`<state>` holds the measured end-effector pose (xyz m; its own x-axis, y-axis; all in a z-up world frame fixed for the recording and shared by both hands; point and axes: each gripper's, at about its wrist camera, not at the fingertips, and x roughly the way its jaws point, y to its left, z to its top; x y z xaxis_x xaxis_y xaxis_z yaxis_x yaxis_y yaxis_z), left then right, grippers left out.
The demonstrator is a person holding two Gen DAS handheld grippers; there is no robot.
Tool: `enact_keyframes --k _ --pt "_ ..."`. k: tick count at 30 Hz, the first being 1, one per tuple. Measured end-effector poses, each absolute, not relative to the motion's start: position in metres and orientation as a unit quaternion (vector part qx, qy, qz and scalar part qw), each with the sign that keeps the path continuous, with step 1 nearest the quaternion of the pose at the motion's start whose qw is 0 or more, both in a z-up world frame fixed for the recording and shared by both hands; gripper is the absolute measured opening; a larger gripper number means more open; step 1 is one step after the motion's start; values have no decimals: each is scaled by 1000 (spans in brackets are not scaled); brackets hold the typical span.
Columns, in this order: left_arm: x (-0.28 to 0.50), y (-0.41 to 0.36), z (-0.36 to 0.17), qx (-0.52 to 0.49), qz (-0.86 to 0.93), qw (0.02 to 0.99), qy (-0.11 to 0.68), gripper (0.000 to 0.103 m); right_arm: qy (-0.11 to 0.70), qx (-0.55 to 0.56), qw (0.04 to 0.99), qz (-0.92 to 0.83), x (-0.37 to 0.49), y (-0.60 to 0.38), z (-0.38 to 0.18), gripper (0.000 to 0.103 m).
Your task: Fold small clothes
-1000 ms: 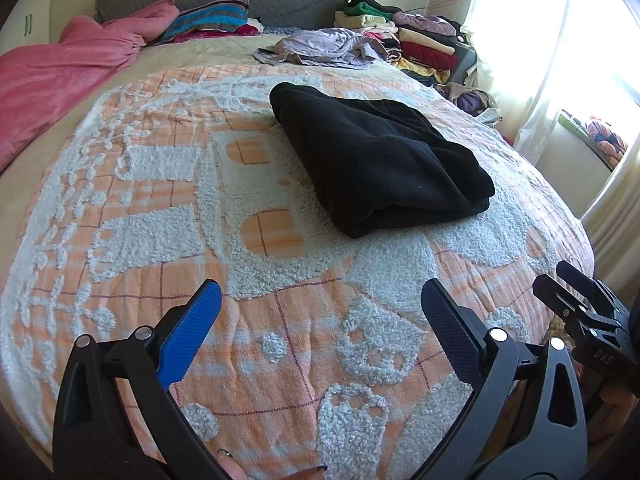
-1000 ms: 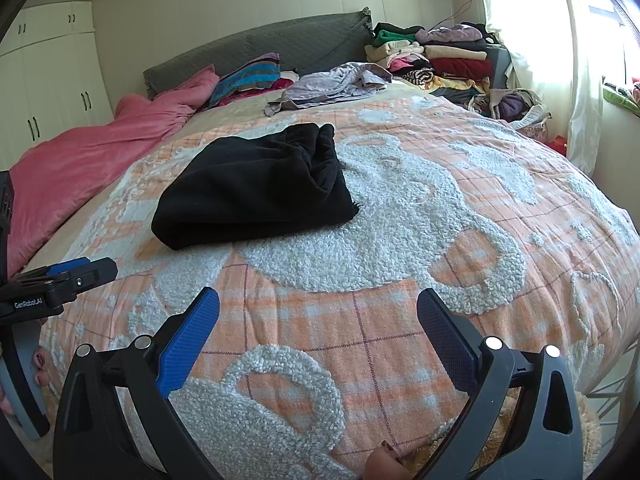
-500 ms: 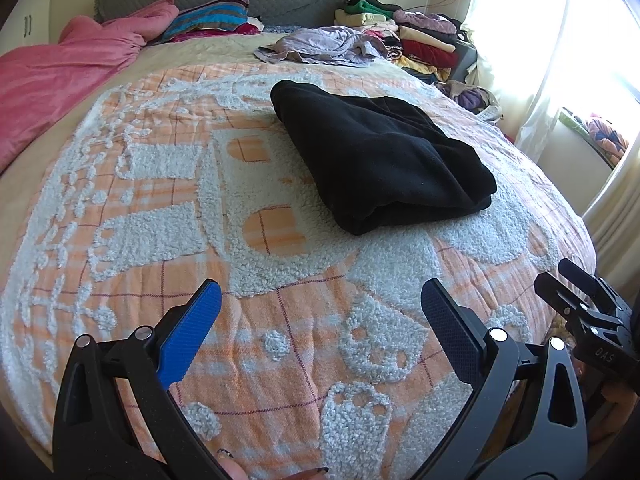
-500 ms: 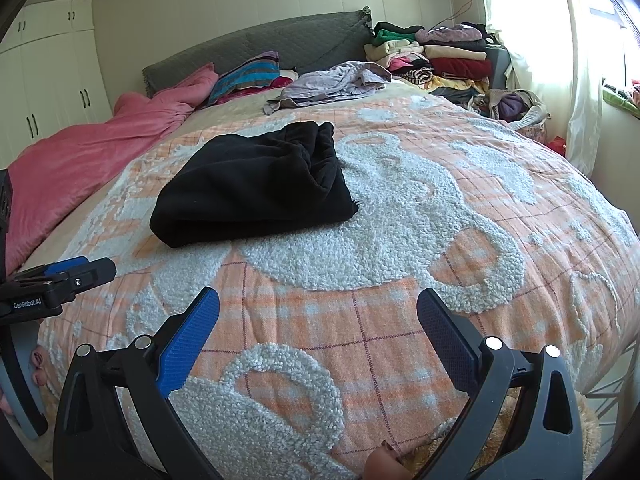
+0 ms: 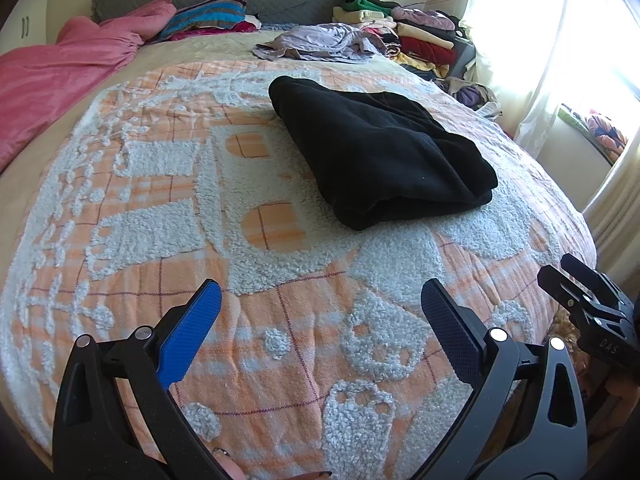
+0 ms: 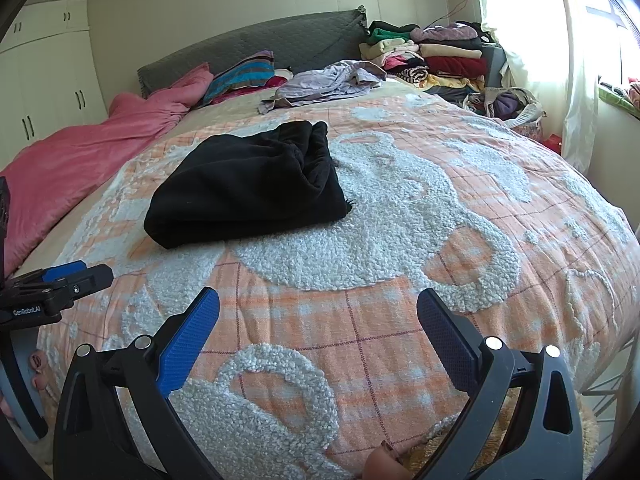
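Black garment (image 5: 380, 160): lay folded into a thick bundle on the bed's orange-and-white bedspread (image 5: 280, 320), in the upper centre of the left wrist view and the centre left of the right wrist view (image 6: 244, 192); nothing touched it.
Left hand-held gripper (image 5: 320, 312): sat low in its own frame, its blue-padded fingers spread wide apart and holding nothing, well short of the garment; it also showed at the left edge of the right wrist view (image 6: 60, 284).
Right hand-held gripper (image 6: 318, 316): likewise wide open and empty over the near part of the bedspread, apart from the garment; its black fingertips showed at the right edge of the left wrist view (image 5: 580, 292).
Change from a second ago: very little; the garment kept the same shape and sat only slightly lower and to the right in the left wrist view, and both hand-held grippers stayed just as wide open.
Pink duvet (image 5: 60, 80): bunched along the upper left of the frame.
Lilac clothing (image 5: 320, 42): lay crumpled at the head of the bed, beyond the garment.
Stacked clothes (image 6: 436, 56): piled at the upper right, beside the grey headboard (image 6: 260, 40).
Curtain (image 5: 532, 60): hung bright at the right edge.
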<state>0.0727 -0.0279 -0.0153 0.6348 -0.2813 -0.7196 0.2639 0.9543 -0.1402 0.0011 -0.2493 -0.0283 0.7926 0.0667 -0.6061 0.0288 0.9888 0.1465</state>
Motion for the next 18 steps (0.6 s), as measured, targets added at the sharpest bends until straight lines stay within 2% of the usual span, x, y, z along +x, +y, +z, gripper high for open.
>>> enact_keyframes --k 12,16,18 --pt "79 -14 -22 -2 -113 901 419 94 314 107 943 -25 -7 -277 -22 98" --pt "92 40 -18 -28 -77 900 428 94 301 153 935 -105 -27 -337 -15 98" --pt "110 97 -12 -44 -20 900 433 94 296 198 920 -166 -45 -391 -16 98"
